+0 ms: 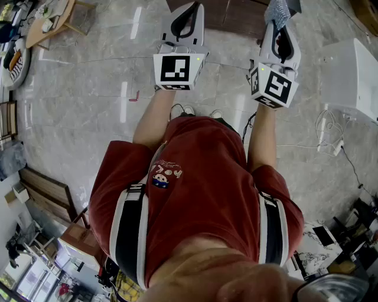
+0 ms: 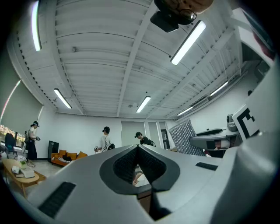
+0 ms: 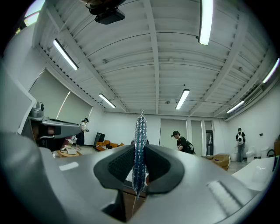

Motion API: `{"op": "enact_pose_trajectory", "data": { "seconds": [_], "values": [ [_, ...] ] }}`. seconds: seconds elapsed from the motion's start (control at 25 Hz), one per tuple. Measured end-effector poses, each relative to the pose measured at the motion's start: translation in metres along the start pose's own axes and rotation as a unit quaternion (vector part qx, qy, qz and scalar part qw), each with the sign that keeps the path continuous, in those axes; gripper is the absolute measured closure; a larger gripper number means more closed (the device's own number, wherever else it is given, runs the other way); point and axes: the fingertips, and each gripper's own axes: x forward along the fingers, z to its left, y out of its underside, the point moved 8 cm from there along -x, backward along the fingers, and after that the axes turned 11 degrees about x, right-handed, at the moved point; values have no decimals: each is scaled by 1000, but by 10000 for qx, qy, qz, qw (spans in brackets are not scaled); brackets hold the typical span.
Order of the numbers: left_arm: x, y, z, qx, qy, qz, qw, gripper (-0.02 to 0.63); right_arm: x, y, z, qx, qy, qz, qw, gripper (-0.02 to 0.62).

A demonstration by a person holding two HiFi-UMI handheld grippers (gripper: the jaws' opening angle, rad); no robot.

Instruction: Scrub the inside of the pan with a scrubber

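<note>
**Scrubber clamped in the right hand-held gripper, both held up over the floor**

The scrubber point(image 3: 140, 146) is a flat, glittery silver-blue mesh pad, seen edge-on as a thin upright strip. It sits pinched between the ribbed black pads point(image 3: 120, 165) of the right hand-held gripper point(image 3: 139, 151), whose jaws press on it from both sides; its tip stands up past the jaw ends. From the head view the same pad shows as a crinkled grey tuft point(image 1: 277, 9) at the top of that hand-held gripper point(image 1: 282, 26).

The left hand-held gripper point(image 2: 138, 153) has its smooth grey jaws drawn together at the tips, with nothing caught between the black textured pads point(image 2: 124, 165). In the head view it point(image 1: 188, 16) rises just beside the right one, each bearing a white cube with black square markers point(image 1: 177, 69) point(image 1: 273, 85).

Below them lie a person's red shirt point(image 1: 201, 189), crossed by black and white straps point(image 1: 130, 230), and a glossy, veined stone floor point(image 1: 88, 88). A white boxy unit point(image 1: 354, 76) and loose white cables point(image 1: 331, 141) sit at the right, and a round wooden surface point(image 1: 56, 20) carries small items at the upper left.

Both gripper views tilt up to a ribbed white ceiling point(image 2: 100, 57) with tube lights point(image 2: 188, 41). Several people point(image 2: 105, 140) stand far off, near an orange sofa point(image 2: 65, 156).
</note>
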Motion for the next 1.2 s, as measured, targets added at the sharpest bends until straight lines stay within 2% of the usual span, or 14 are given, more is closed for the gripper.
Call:
{"op": "enact_pose_trajectory", "data": {
  "seconds": [0.16, 0.44, 0.96, 1.2],
  "values": [
    [5, -1, -7, -2, 10, -29, 10000, 600, 2, 2, -9, -16, -18, 27, 10000, 512],
    [11, -3, -18, 5, 40, 54, 10000, 600, 2, 7, -25, 259, -83, 94, 9996, 512],
    [37, 0, -64, -32, 31, 202, 9998, 600, 4, 22, -80, 462, -213, 269, 9983, 512],
    [55, 11, -71, -19, -23, 303, 9995, 600, 18, 33, -98, 505, -226, 393, 9977, 512]
  ]
}}
